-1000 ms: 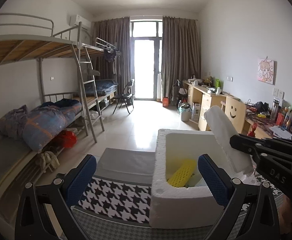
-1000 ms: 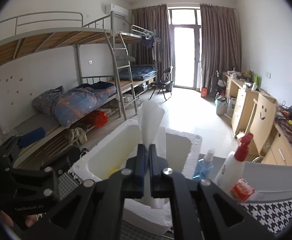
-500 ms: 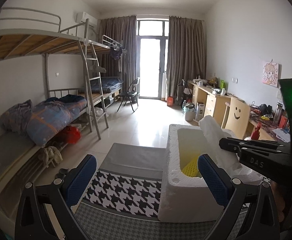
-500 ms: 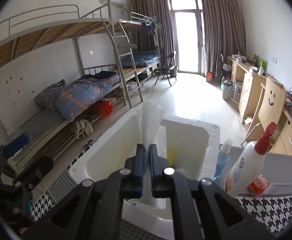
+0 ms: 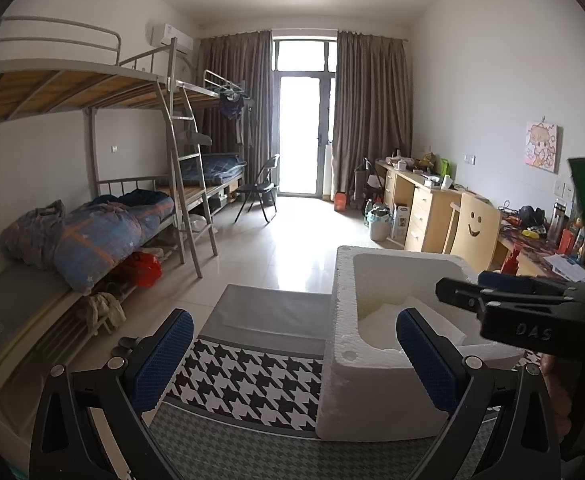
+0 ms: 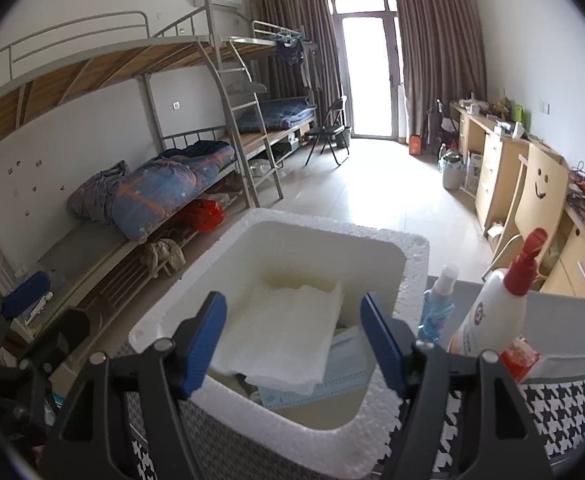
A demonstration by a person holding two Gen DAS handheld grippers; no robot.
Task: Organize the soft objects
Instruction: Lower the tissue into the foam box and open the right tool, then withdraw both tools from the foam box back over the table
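A white foam box stands on the houndstooth tablecloth. A white soft cloth lies flat inside it, on top of a pale blue face mask. My right gripper hovers over the box's near rim; its jaws are opening, and the blue pads stand clear of the cloth on both sides. In the left wrist view the same box sits front right, with the cloth inside and the right gripper above it. My left gripper is open and holds nothing, to the left of the box.
To the right of the box stand a small blue spray bottle, a white bottle with a red pump and a red packet. A grey pad covers the far table end. Bunk beds line the left wall, desks the right.
The right gripper's jaws have parted and let go of the white cloth. It stood upright between them and now lies flat in the box, covering the yellow item. The left gripper stayed open.
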